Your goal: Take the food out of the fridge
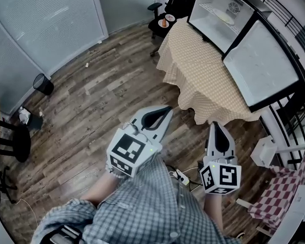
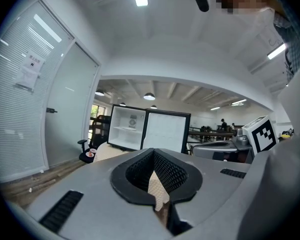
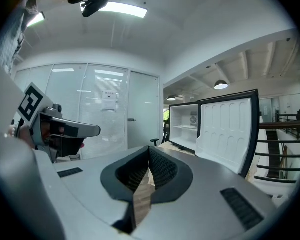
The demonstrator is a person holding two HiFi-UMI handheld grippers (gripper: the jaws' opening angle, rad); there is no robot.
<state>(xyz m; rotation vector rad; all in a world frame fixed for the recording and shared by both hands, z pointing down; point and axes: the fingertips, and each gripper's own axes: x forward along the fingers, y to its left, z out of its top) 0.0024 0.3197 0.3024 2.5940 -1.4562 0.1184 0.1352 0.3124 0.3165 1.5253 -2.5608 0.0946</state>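
Note:
The small fridge (image 1: 207,6) stands open on a table under a beige checked cloth (image 1: 203,78), its door (image 1: 262,62) swung to the right. A pale flat food item (image 1: 224,17) lies on the fridge's shelf. My left gripper (image 1: 168,109) and right gripper (image 1: 215,124) are held side by side over the wooden floor, short of the table and pointing at it. Both are shut with nothing between the jaws. In the left gripper view the left gripper (image 2: 154,152) faces the fridge (image 2: 126,129). The right gripper (image 3: 149,149) sees the fridge (image 3: 184,129) and its door (image 3: 230,129).
A black office chair (image 1: 160,22) carrying a small plate stands left of the table. A black waste bin (image 1: 43,84) sits by the glass partition on the left. Cables (image 1: 180,176) lie on the floor by my feet. A white box (image 1: 264,151) and a red checked cloth (image 1: 279,192) are on the right.

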